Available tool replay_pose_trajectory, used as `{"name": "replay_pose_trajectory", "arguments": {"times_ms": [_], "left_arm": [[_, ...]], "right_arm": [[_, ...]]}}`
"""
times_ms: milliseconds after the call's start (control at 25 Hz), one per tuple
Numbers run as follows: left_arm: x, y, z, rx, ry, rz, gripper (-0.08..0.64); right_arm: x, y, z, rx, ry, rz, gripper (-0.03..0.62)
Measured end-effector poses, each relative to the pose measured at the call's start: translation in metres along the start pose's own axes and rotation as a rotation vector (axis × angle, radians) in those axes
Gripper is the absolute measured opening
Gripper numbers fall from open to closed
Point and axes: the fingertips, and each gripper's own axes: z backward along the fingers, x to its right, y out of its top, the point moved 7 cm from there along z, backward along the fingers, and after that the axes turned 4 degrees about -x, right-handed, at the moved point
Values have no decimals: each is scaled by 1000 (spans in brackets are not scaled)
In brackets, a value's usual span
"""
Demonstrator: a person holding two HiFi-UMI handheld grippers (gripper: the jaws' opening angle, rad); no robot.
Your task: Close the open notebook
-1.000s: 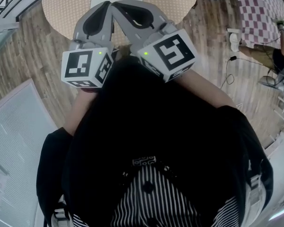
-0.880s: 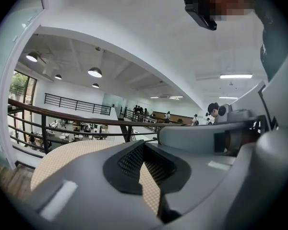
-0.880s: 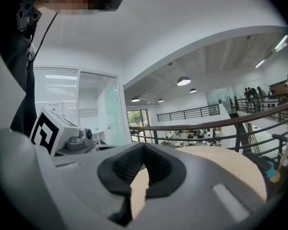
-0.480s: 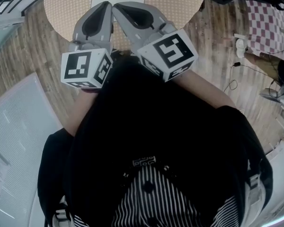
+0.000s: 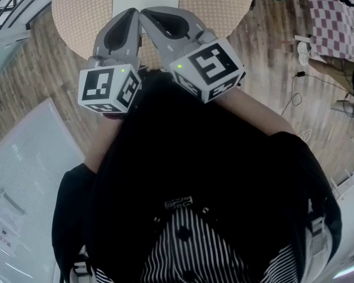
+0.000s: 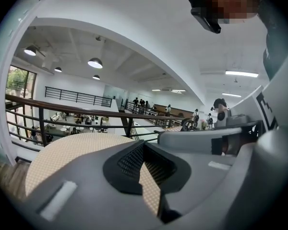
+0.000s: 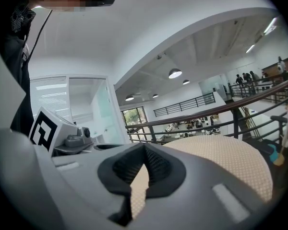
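A white notebook (image 5: 145, 2) lies on the round beige table (image 5: 212, 5); only its near part shows, and I cannot tell whether it is open. Both grippers are held side by side, tips nearly touching, over the table's near edge just short of the notebook. The left gripper (image 5: 133, 12) is shut with nothing between its jaws. The right gripper (image 5: 143, 13) is also shut and empty. The left gripper view shows the closed left gripper (image 6: 143, 147) above the beige table (image 6: 62, 152). In the right gripper view, the right gripper (image 7: 145, 150) hangs over the table (image 7: 230, 162). No notebook appears in either gripper view.
A wooden floor surrounds the table. A large white panel (image 5: 23, 175) lies at the left, and a checkered mat (image 5: 336, 22) and a cable (image 5: 295, 93) at the right. A dark railing (image 6: 86, 114) runs beyond the table's far edge.
Both grippers have moved together a little down the picture while staying shut. The view has shifted, and more of the notebook and table top shows now.
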Motion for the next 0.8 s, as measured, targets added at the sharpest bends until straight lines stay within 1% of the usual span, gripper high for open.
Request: {"name": "replay_pose_trajectory", "arguments": {"times_ms": [120,200,280,520,640,800], "left_arm": [[-2,-9,-19,-53,-80,-13,0],[1,-13,-30,-64,-134,-23,0],[-6,-12,-39,-69,-163,-12,0],[-40,-11,-60,-95,-180,14,0],[-57,-17,-75,-134,-202,42,0],[-79,-38,-92,-199,-217,69,0]], "right_arm": [[7,1,-12,-14,-14,-18,2],[6,4,-22,-17,-24,-9,2],[11,6,-32,-26,-53,-8,2],[32,1,-55,-50,-117,-61,2],[46,-5,-70,-72,-158,-92,2],[63,-25,-85,-119,-211,-130,2]]}}
